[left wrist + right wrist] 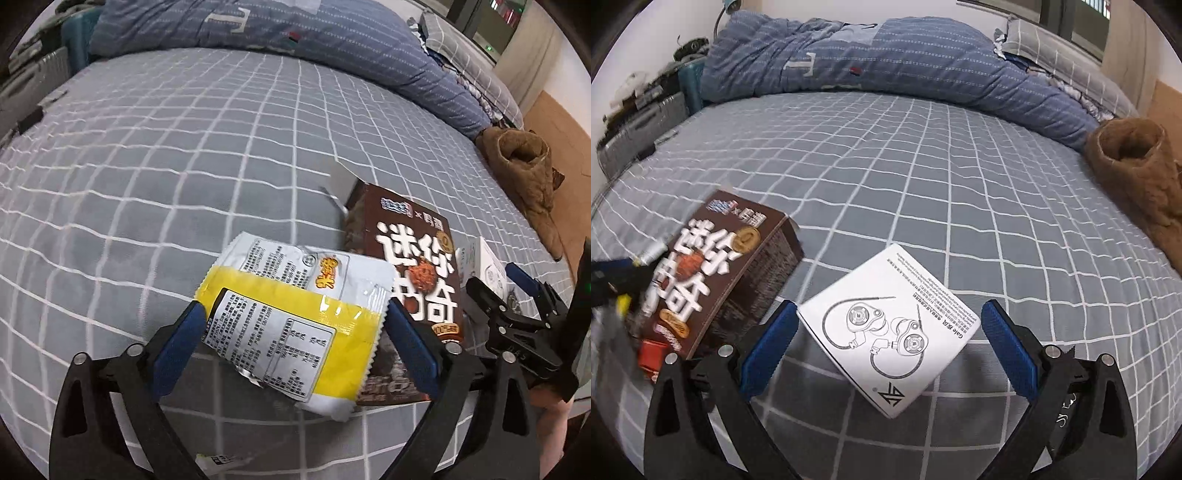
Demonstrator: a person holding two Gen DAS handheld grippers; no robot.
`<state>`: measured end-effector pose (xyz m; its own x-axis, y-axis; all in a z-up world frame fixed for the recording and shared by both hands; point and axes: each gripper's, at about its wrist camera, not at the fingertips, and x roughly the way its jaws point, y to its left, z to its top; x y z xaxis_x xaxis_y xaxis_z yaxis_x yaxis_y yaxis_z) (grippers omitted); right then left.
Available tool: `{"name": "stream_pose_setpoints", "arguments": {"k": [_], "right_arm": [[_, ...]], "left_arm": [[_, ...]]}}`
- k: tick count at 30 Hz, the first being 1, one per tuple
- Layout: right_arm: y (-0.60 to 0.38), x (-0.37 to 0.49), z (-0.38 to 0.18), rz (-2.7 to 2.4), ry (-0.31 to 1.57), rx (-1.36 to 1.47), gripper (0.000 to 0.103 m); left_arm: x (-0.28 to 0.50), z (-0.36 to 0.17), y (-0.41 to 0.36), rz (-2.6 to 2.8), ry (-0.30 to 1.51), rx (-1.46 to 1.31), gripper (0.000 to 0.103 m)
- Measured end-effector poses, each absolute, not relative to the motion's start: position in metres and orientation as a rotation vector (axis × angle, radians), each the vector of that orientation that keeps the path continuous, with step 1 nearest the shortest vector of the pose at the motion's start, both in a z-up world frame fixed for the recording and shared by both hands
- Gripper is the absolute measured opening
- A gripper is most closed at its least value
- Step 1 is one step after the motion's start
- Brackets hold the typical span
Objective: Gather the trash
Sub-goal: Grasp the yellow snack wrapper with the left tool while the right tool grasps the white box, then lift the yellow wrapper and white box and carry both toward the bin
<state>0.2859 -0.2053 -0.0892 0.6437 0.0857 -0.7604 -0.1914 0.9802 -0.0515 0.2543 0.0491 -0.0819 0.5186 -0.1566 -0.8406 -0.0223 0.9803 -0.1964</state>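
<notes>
A yellow and white snack wrapper (295,325) lies on the grey checked bed sheet (166,166), leaning on a brown cookie box (410,258). My left gripper (295,343) is open, its blue pads on either side of the wrapper. A white earphone box (890,328) lies flat on the sheet. My right gripper (888,343) is open, its pads flanking the white box. The brown box (716,273) shows at the left of the right wrist view. The right gripper also shows in the left wrist view (517,295), beside the white box (484,266).
A blue quilt (886,62) is bunched along the far side of the bed. A brown fuzzy boot (1137,177) lies at the right edge. A suitcase (639,129) stands beyond the left edge. A small scrap of wrapper (221,459) lies under my left gripper.
</notes>
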Motion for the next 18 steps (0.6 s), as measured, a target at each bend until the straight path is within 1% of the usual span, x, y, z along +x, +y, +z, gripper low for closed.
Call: {"name": "stream_pose_setpoints", "arguments": {"k": [3,7,11,14,18], "right_arm": [[-0.209,0.287,-0.090,0.158,0.861,-0.110,0.095],[-0.210,0.284,-0.091,0.147,0.858,-0.102,0.095],[-0.209,0.285,-0.092,0.134,0.854,-0.104,0.095],[-0.209,0.284,-0.092,0.130,0.853,-0.096,0.095],[-0.210,0.284,-0.091,0.129,0.850,-0.102,0.095]], "left_arm": [[0.252,-0.080,0.050,-0.049,1.024,-0.123,0.092],[0.251,-0.086,0.060,0.000,1.033,-0.102,0.092],[0.251,-0.094,0.064,0.042,1.035,-0.053,0.087],[0.253,-0.106,0.066,0.051,1.056,-0.045,0.081],[0.253,-0.098,0.071,0.057,1.008,-0.074,0.077]]}}
